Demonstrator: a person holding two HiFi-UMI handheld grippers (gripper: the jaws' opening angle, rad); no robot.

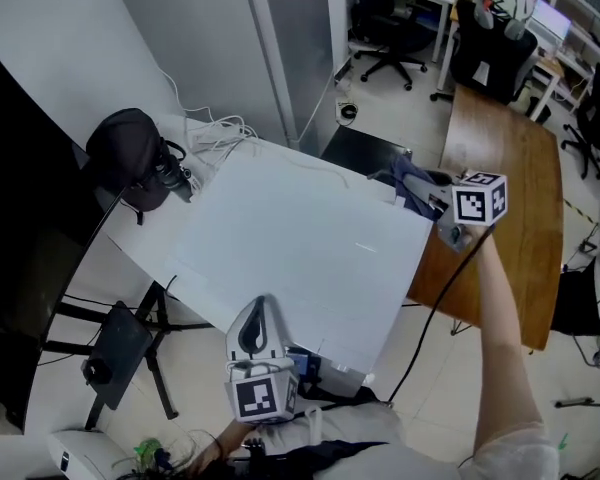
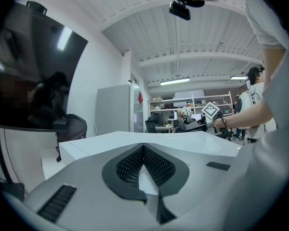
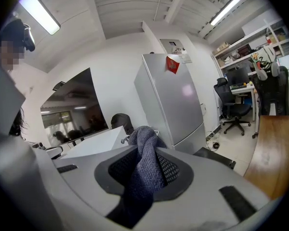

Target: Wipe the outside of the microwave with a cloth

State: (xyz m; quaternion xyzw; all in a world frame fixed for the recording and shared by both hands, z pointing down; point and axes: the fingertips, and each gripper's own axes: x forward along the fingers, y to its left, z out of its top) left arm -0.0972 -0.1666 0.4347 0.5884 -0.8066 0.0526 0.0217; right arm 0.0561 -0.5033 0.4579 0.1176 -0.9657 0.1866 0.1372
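The white microwave [image 1: 300, 248] fills the middle of the head view, seen from above as a plain white box. My left gripper [image 1: 262, 303] lies at its near edge, jaws shut and nothing between them; in the left gripper view [image 2: 144, 147] its tips meet just over the white top [image 2: 183, 141]. My right gripper [image 1: 430, 200] hovers at the microwave's far right corner, shut on a blue-grey knitted cloth [image 1: 412, 183]. In the right gripper view the cloth [image 3: 147, 162] bunches up between the jaws [image 3: 147, 141], with the microwave [image 3: 94, 146] to the left beyond it.
A grey refrigerator [image 1: 280, 38] stands behind the microwave. A black backpack [image 1: 130, 158] and white cables [image 1: 215, 128] lie at its far left. A wooden table [image 1: 510, 198] runs along the right. A dark screen [image 1: 20, 218] is at left, office chairs [image 1: 385, 18] beyond.
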